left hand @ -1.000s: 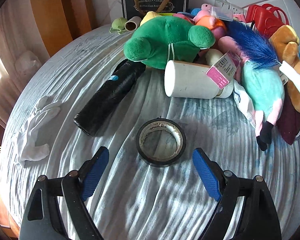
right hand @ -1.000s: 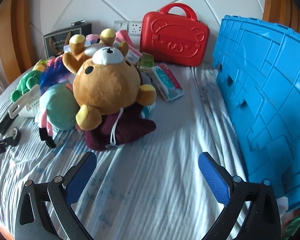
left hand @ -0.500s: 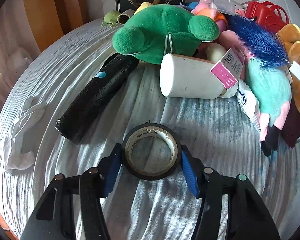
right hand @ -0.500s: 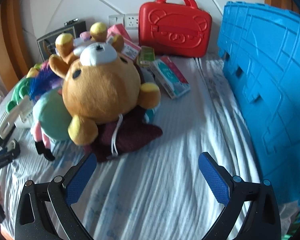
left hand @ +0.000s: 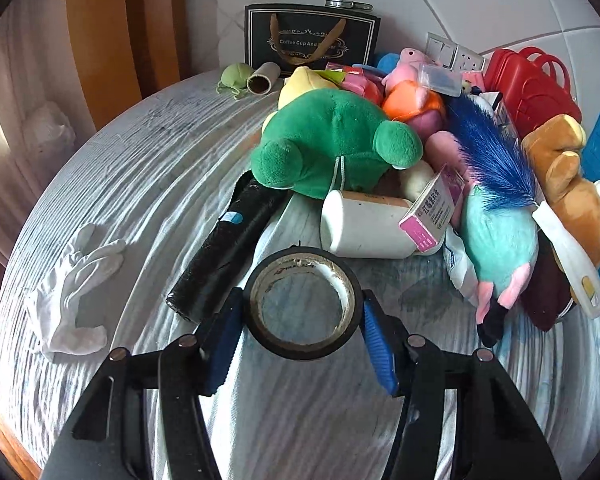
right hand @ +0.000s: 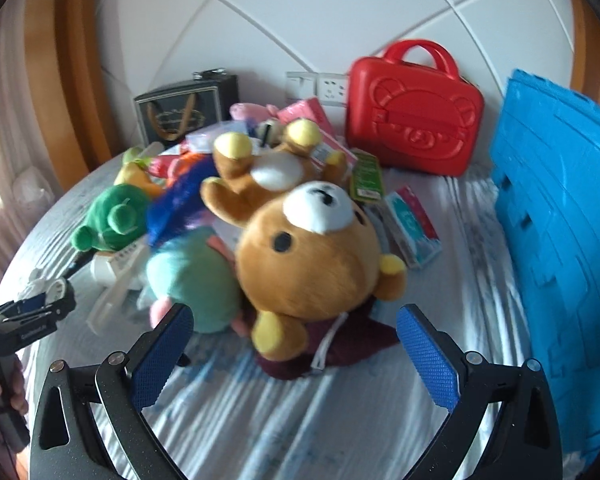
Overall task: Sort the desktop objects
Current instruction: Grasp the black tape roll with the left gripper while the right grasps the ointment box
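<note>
A grey-white sheet [left hand: 132,184] filled most of both views, and a blue crate [right hand: 556,248] stood on edge down the right side of the right wrist view. Left of it, at upper right, a red case [right hand: 414,120] leaned by the wall. In the centre of that view lay a brown bear [right hand: 312,252] on a maroon cloth [right hand: 352,344], with a teal plush [right hand: 192,284] touching its left side and a green plush [right hand: 112,220] further left. In the left wrist view the green plush sat at upper centre, its underside on a white cup [left hand: 364,226] lying on its side; a black roll [left hand: 224,248] lay slanted just left of the cup, and a white glove [left hand: 76,284] lay well apart at centre left. The right gripper [right hand: 294,354] hung at the bottom of its own view with its blue pads wide apart and nothing between them. The left gripper [left hand: 302,328] was clamped on the tape [left hand: 302,306], one pad on each side of the ring, at lower centre of its view. The tape seemed lifted clear of the sheet, though the angle made that hard to judge.
</note>
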Demonstrator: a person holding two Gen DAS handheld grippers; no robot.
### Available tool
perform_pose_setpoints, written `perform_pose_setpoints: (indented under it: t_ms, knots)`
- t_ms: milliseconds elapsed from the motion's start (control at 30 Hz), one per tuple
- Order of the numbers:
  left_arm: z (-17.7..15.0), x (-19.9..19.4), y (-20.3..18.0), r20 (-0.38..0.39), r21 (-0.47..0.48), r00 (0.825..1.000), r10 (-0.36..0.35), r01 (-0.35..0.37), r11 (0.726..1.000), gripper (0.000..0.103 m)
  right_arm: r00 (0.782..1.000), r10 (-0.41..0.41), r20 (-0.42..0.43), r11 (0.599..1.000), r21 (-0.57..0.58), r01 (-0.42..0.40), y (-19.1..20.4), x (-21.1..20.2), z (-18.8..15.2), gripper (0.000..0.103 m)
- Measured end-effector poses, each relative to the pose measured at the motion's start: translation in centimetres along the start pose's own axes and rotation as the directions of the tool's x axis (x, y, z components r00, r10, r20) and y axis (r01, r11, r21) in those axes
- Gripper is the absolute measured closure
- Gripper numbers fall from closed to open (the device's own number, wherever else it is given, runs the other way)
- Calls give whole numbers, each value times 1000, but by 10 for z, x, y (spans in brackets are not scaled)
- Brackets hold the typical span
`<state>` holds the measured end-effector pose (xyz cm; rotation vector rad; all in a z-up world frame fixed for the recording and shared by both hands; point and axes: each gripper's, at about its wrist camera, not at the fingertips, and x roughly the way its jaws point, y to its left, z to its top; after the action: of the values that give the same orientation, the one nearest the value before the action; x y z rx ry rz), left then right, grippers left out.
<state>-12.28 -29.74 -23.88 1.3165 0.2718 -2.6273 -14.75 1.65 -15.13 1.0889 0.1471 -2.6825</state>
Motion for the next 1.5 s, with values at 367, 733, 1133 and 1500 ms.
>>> perform_pose_setpoints:
  t_ms: [367, 733, 1133, 1500]
  knots:
    - [-15, -25, -1, 20, 36, 1000, -5, 4, 999, 47, 997, 72, 8, 997, -31, -72, 35, -4, 8, 0]
    - [36, -32, 14, 130, 23, 991, -10, 7, 1000, 47, 974, 225, 15, 974, -21, -225, 139, 7, 55, 44]
    - [56, 39, 10, 85, 148, 992, -89, 76, 986, 48, 963, 125, -237, 978, 190, -80, 151, 133, 29, 65]
    - [54, 46, 10, 69, 168, 992, -103, 91, 982, 48, 960, 147, -240, 975, 200, -100, 154, 149, 31, 75]
